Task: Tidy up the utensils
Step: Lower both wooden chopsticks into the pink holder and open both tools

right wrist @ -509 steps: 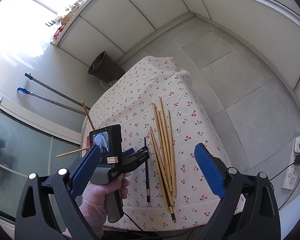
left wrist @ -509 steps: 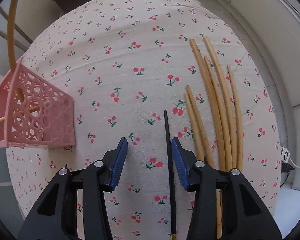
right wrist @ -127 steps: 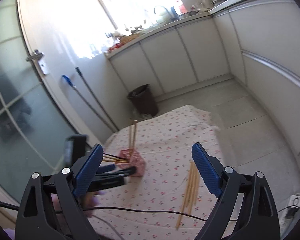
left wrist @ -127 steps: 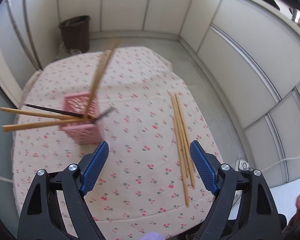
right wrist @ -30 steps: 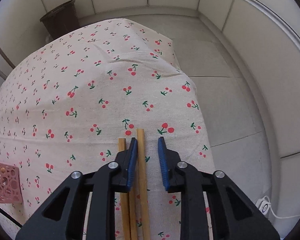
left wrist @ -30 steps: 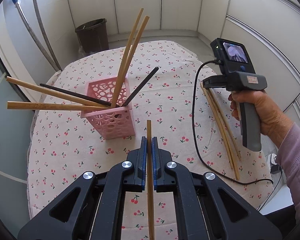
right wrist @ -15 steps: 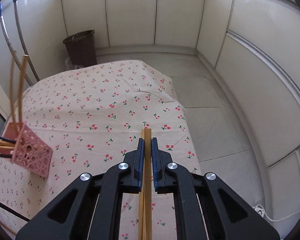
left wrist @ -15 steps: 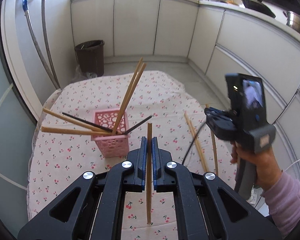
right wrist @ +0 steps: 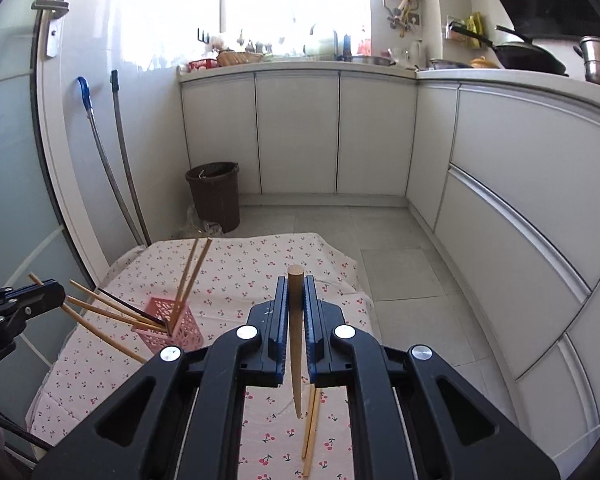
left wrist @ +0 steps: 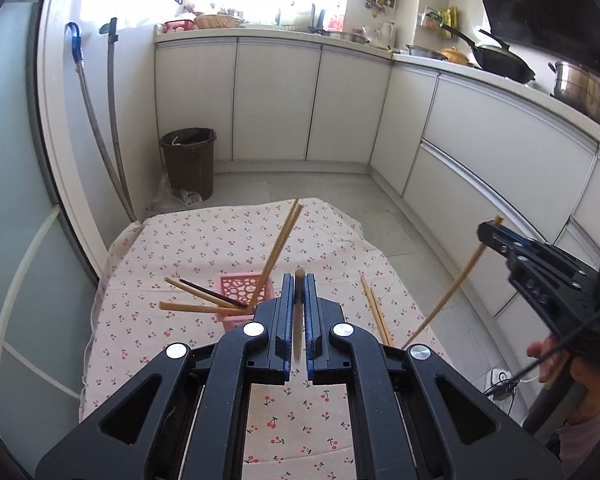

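Note:
My left gripper (left wrist: pixel 298 284) is shut on a wooden chopstick (left wrist: pixel 297 328), held high above the cherry-print table (left wrist: pixel 148 320). Just beyond its fingertips stands the pink lattice basket (left wrist: pixel 236 290) with several chopsticks leaning out, one of them black. My right gripper (right wrist: pixel 296 284) is shut on a second wooden chopstick (right wrist: pixel 295 320) that hangs tip-down. In the left wrist view the right gripper (left wrist: pixel 490 232) appears at the right with its chopstick (left wrist: pixel 452 292) slanting down. Two chopsticks (right wrist: pixel 310 420) lie on the cloth under the right gripper.
A brown bin (left wrist: pixel 188 160) stands on the floor beyond the table. Two mop handles (left wrist: pixel 100 128) lean on the left wall. White cabinets (right wrist: pixel 500 200) run along the back and right. A hand (left wrist: pixel 556 360) and a black cable show at the right.
Both grippers have risen and tilted up, so the table looks smaller and the kitchen counter comes into sight. The right gripper has lifted its chopstick off the cloth.

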{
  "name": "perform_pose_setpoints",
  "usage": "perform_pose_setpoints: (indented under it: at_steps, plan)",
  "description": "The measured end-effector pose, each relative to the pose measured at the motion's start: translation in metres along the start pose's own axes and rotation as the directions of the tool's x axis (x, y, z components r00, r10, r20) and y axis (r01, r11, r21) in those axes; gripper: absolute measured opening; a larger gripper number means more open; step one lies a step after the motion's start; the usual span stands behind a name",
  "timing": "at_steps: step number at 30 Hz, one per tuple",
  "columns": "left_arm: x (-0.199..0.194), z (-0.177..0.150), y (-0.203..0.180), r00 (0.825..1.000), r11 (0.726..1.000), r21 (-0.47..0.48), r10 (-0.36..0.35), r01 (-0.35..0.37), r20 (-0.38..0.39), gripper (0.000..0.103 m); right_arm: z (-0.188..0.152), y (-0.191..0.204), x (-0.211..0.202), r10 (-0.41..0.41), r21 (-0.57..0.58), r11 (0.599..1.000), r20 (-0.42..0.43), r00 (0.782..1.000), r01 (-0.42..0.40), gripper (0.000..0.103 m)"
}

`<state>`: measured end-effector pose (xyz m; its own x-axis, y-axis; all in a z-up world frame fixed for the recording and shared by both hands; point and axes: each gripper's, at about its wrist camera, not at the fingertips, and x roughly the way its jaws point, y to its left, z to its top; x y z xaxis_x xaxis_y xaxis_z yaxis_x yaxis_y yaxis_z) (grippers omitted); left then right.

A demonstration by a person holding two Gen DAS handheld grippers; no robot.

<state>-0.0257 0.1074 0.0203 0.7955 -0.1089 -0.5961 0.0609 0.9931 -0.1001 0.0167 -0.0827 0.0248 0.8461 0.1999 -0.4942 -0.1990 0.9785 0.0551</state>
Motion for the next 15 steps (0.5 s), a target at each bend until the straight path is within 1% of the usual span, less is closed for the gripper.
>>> perform_pose_setpoints:
  at_steps: [5,8,11,15]
  plan:
    - [-0.021,0.007,0.016,1.0,0.999,-0.047,-0.009,0.01,0.029,0.004,0.019,0.009,-0.031,0.05,0.006,0.999,0.048,0.998,-0.051,0.007]
    - [-0.032,0.013,0.021,0.998,0.997,-0.067,-0.021,0.024,0.051,0.004,0.031,0.017,-0.044,0.095,0.015,0.995,0.066,0.993,-0.096,0.007]
    - [-0.045,0.022,0.021,0.996,0.997,-0.065,-0.029,0.034,0.08,0.004,0.042,0.023,-0.055,0.129,0.02,0.991,0.088,0.988,-0.131,0.007]
    - [-0.053,0.039,0.018,0.992,0.998,-0.062,-0.017,0.025,0.123,0.004,0.057,0.034,-0.064,0.167,0.014,0.985,0.113,0.98,-0.169,0.007]
